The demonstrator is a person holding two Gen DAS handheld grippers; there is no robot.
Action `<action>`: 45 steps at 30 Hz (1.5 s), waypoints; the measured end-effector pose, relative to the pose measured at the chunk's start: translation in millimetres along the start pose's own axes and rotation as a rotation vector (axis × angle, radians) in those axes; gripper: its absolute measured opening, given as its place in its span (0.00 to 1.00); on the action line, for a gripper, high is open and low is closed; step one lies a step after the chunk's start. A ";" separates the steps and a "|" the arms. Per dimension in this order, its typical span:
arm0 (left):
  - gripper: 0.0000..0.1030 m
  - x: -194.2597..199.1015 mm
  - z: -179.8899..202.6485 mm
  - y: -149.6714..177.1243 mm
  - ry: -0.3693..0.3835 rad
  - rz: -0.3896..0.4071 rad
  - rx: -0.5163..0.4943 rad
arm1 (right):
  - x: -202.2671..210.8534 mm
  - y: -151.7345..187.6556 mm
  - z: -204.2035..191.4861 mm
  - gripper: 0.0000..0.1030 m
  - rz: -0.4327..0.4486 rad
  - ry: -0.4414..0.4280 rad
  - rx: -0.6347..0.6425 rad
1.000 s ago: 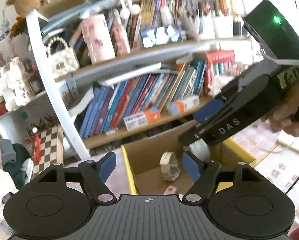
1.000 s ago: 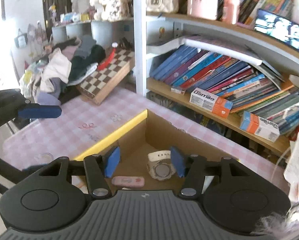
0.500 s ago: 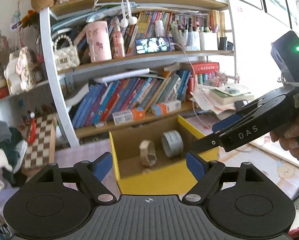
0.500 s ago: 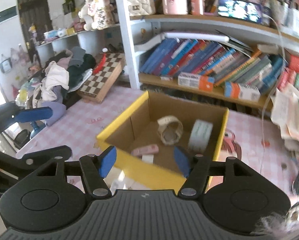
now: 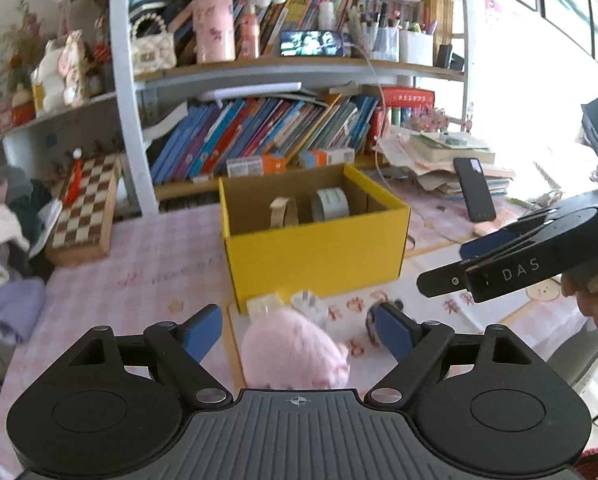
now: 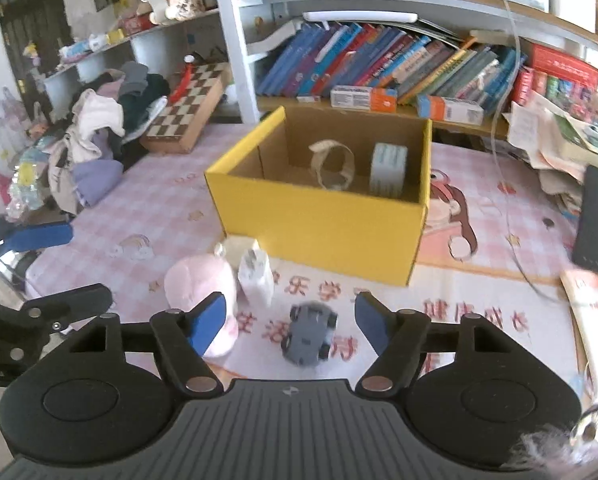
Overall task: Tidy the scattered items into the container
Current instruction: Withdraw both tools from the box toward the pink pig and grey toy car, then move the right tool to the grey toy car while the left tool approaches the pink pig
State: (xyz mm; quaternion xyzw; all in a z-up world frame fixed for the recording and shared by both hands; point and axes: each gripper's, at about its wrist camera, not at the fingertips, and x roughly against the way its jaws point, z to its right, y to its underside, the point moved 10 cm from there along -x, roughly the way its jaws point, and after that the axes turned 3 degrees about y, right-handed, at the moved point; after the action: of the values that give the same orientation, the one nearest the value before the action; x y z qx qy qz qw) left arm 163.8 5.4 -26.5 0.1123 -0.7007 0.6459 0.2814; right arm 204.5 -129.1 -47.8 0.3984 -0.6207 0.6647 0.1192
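Both grippers hang over the pink checked table (image 6: 159, 200) in front of the yellow box (image 6: 323, 224), which already holds a watch (image 6: 333, 166) and a tape roll (image 6: 387, 170). The left gripper (image 5: 299, 330) has its jaws opening around a pink plush (image 5: 295, 354) without touching it, with two white plugs (image 5: 287, 306) lying just beyond against the box wall. The right gripper (image 6: 289, 320) also has its jaws opening, with a grey toy car (image 6: 310, 334) lying on the table between them, free of the pads.

Pink checked table (image 6: 147, 208) carries yellow box (image 6: 319, 224), pink plush (image 6: 203, 280), toy car (image 6: 309, 334).
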 end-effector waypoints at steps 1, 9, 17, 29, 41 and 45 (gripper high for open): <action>0.83 1.0 -0.3 4.8 -0.008 -0.004 0.008 | 0.6 4.8 -0.7 0.70 0.005 0.013 -0.009; 0.84 1.8 -9.1 33.9 -0.104 -0.032 0.111 | 2.6 34.2 -9.6 0.77 0.062 0.149 0.003; 0.85 -3.3 -9.6 49.8 -0.086 -0.058 0.126 | -6.2 68.2 -11.9 0.77 0.030 0.191 -0.053; 0.85 -23.7 -3.3 61.5 -0.069 -0.112 0.096 | -26.7 72.5 -20.5 0.77 -0.037 0.177 -0.035; 0.85 -46.7 0.8 56.3 -0.053 -0.131 0.096 | -39.4 64.5 -5.4 0.75 -0.057 0.185 -0.026; 0.85 -54.6 -0.7 63.2 -0.043 -0.174 0.105 | -47.9 63.3 -5.4 0.75 -0.077 0.168 -0.028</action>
State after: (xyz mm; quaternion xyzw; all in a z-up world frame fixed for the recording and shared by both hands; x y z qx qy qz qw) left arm 175.6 3.7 -109.2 0.2012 -0.6593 0.6525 0.3149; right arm 192.4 -120.7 -125.9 0.3630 -0.6017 0.6822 0.2020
